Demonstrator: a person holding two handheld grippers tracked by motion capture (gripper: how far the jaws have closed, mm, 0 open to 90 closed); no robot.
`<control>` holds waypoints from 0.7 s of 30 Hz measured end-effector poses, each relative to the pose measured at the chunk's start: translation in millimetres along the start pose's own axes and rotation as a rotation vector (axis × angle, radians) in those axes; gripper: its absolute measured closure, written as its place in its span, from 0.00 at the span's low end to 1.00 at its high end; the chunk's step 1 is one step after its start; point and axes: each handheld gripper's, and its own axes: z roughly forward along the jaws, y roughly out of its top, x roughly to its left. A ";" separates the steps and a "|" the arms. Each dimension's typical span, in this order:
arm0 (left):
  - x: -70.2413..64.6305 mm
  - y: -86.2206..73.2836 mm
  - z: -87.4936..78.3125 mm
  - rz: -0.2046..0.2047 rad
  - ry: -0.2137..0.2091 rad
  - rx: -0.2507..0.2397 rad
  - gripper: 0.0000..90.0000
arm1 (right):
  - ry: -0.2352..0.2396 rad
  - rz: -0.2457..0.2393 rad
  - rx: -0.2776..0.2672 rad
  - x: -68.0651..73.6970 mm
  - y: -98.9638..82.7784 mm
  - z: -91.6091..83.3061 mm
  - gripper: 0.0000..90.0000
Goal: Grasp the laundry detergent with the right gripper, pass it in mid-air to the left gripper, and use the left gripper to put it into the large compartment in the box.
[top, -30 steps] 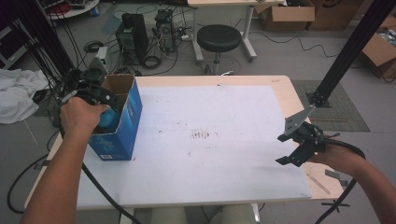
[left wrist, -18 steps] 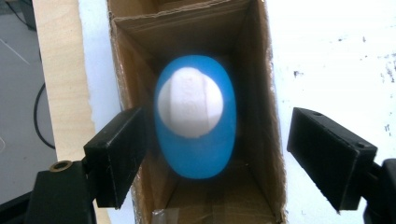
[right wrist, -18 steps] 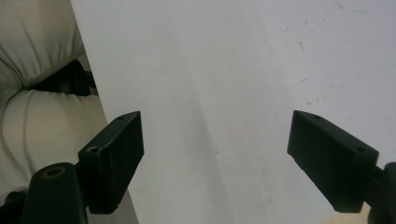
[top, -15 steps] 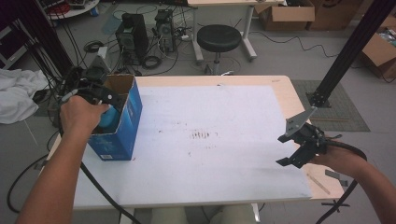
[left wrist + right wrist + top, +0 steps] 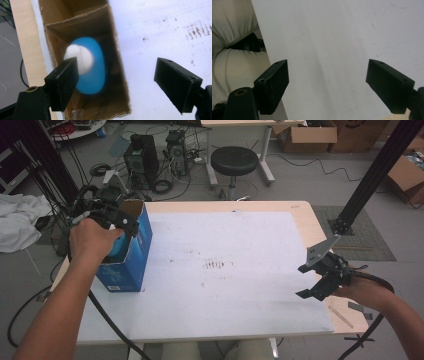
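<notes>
Jaws apart above one bottle (image 5: pixel 91 67), one box (image 5: pixel 131 255)

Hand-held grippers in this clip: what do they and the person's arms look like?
Both are black. The left hand-held gripper and the right hand-held gripper each end in two flat, rectangular black jaws with small screw holes. Each carries a grey three-cornered plate on top and trails a black cable. Both forearms are bare; no sleeves show.

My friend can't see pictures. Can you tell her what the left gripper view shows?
A blue and white object lies inside an open cardboard box on a white table. The left gripper is above it, its two black jaws wide apart and empty.
</notes>
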 end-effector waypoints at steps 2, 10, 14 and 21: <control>-3.0 0.7 -1.0 0.009 -0.003 -0.006 0.23 | 0.001 0.002 0.001 0.4 -0.1 -0.2 0.20; -21.1 4.5 -5.6 0.077 -0.020 -0.021 0.22 | 0.002 0.004 0.001 -0.1 0.3 -0.1 0.20; -30.0 6.4 -6.5 0.115 -0.031 -0.024 0.22 | 0.002 0.003 0.000 -0.4 1.0 0.6 0.20; -47.7 8.5 -5.9 0.193 -0.058 -0.032 0.23 | 0.006 0.002 0.001 -1.3 2.5 2.1 0.20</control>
